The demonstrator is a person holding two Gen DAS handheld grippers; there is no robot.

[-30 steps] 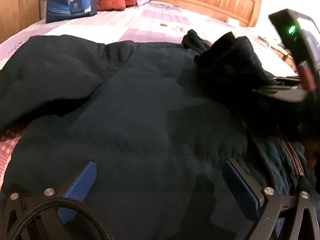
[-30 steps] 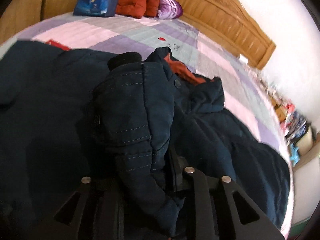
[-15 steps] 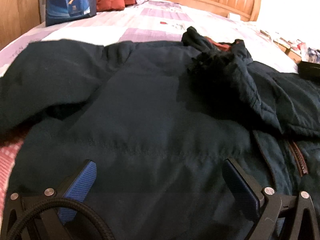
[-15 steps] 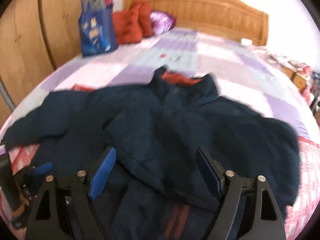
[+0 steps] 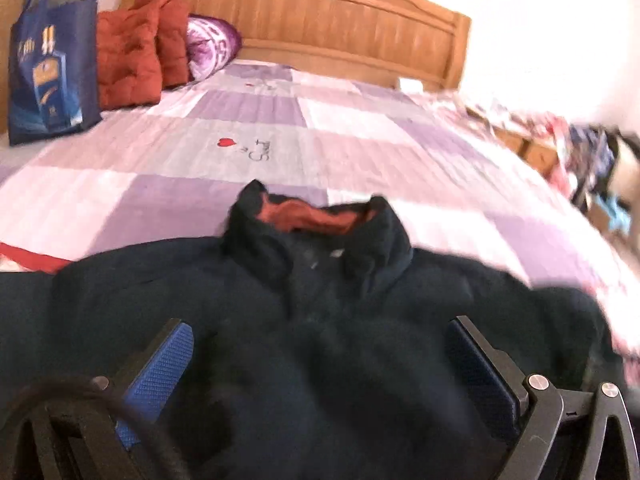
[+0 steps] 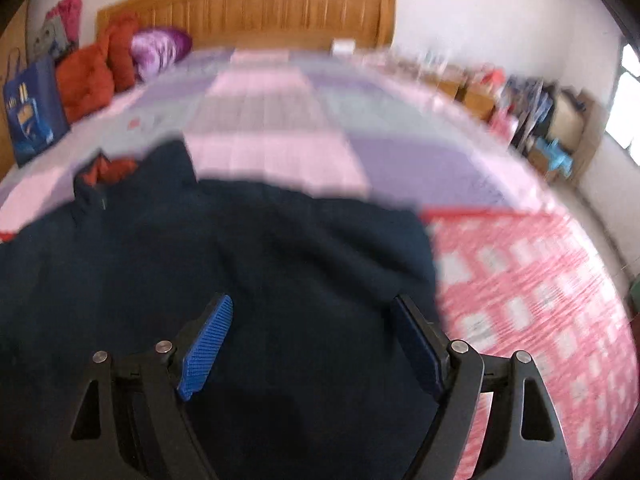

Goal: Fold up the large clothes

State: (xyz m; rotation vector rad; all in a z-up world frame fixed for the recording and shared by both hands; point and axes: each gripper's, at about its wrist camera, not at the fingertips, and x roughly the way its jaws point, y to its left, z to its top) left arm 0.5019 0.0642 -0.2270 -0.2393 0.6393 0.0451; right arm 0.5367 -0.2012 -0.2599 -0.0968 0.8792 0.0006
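A large dark navy jacket [image 5: 328, 344] with an orange-lined collar [image 5: 316, 216] lies spread on the bed. My left gripper [image 5: 320, 344] hovers open over its chest, just below the collar, with nothing between its blue pads. In the right wrist view the same jacket [image 6: 224, 256] fills the lower left, its collar [image 6: 112, 170] at the far left. Over the jacket's right part, close to its edge, my right gripper [image 6: 316, 320] stands open and holds nothing. Both views are blurred by motion.
The bed has a purple and white checked quilt [image 5: 280, 128] and a pink checked cover [image 6: 528, 288] on the right. A wooden headboard [image 5: 320, 28], red cushions [image 5: 136, 60] and a blue bag [image 5: 48, 64] stand at the back. Cluttered furniture [image 6: 548, 120] lines the right wall.
My right gripper let go of the jacket's folded sleeve and opened, then swung right toward the jacket's edge. My left gripper moved right and up toward the collar, staying open.
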